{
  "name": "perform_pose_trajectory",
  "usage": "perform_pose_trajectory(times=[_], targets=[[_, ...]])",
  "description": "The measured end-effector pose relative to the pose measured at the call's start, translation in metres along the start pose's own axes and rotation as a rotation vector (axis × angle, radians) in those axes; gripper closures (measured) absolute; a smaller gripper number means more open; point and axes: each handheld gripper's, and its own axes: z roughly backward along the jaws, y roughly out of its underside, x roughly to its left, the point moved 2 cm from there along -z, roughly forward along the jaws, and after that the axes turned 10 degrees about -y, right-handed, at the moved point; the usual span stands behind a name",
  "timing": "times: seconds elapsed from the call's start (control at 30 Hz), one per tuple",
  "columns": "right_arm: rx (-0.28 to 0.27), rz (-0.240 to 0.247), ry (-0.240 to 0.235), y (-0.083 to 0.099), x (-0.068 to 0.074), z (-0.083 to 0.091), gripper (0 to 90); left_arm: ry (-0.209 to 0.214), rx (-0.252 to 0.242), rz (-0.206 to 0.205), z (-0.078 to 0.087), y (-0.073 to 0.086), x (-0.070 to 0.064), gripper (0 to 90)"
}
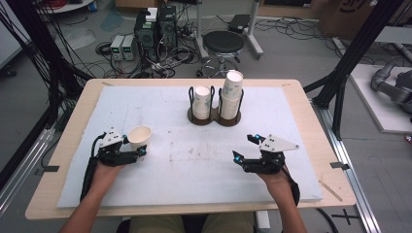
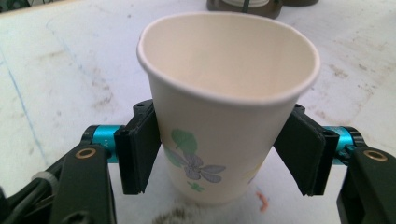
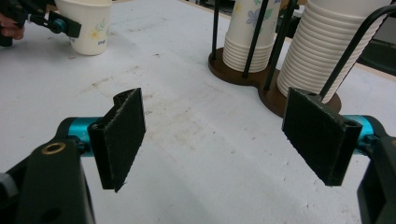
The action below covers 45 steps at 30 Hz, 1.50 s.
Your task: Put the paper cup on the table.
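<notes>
A flower-printed white paper cup (image 1: 139,137) (image 2: 224,116) stands upright on the white mat (image 1: 194,165) at the left. My left gripper (image 1: 136,144) (image 2: 217,156) is shut on its lower wall, a pad on each side. The same cup (image 3: 88,25) sits far left in the right gripper view. At the mat's back centre a brown two-slot holder (image 1: 214,120) (image 3: 243,74) carries a short cup stack (image 1: 202,102) (image 3: 247,32) and a taller one (image 1: 232,92) (image 3: 327,42). My right gripper (image 1: 243,147) (image 3: 219,135) stays open and empty, low over the mat at the right.
The mat lies on a wooden table (image 1: 311,126) with its edges close around it. Beyond the far edge are a black stool (image 1: 223,43), computer boxes (image 1: 155,29) and floor cables. Black frame posts (image 1: 354,53) rise at both sides.
</notes>
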Motion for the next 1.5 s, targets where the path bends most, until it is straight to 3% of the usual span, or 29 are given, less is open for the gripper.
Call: perform_pose_trajectory(times=[0.13,0.27,0.33,0.4,0.5,0.6,0.77,0.93,1.2,1.5], targets=[[-0.003,0.002,-0.003,-0.001,-0.001,0.000,22.1,0.002,0.032,0.023,0.004,0.004,0.000,34.1],[-0.003,0.004,-0.004,-0.001,-0.001,-0.001,22.1,0.003,0.038,0.018,0.004,0.005,-0.002,31.9],[-0.003,0.002,-0.005,-0.001,-0.002,-0.001,22.1,0.001,0.022,0.044,0.005,0.004,-0.003,26.0],[-0.003,-0.003,-0.009,-0.001,-0.002,-0.001,22.1,-0.012,0.005,0.097,0.009,0.001,-0.002,13.4],[0.000,0.000,-0.008,-0.001,-0.003,-0.002,22.1,0.001,-0.018,0.116,0.018,-0.001,-0.002,13.3],[0.002,-0.002,-0.006,0.000,-0.003,-0.002,22.1,0.019,-0.068,0.124,0.033,-0.003,-0.001,13.6],[0.008,-0.004,0.000,0.001,-0.004,-0.001,22.1,0.027,-0.206,0.108,0.062,-0.006,0.003,13.8],[0.011,-0.017,0.017,0.003,-0.006,0.001,22.1,0.061,-0.310,0.152,0.072,-0.006,0.007,13.7],[0.005,-0.041,0.035,0.010,-0.008,0.011,22.0,0.039,-0.380,0.143,0.077,-0.010,0.010,13.8],[0.001,-0.065,0.069,0.016,-0.006,0.025,22.1,0.024,-0.399,0.153,0.084,-0.008,0.014,14.3]])
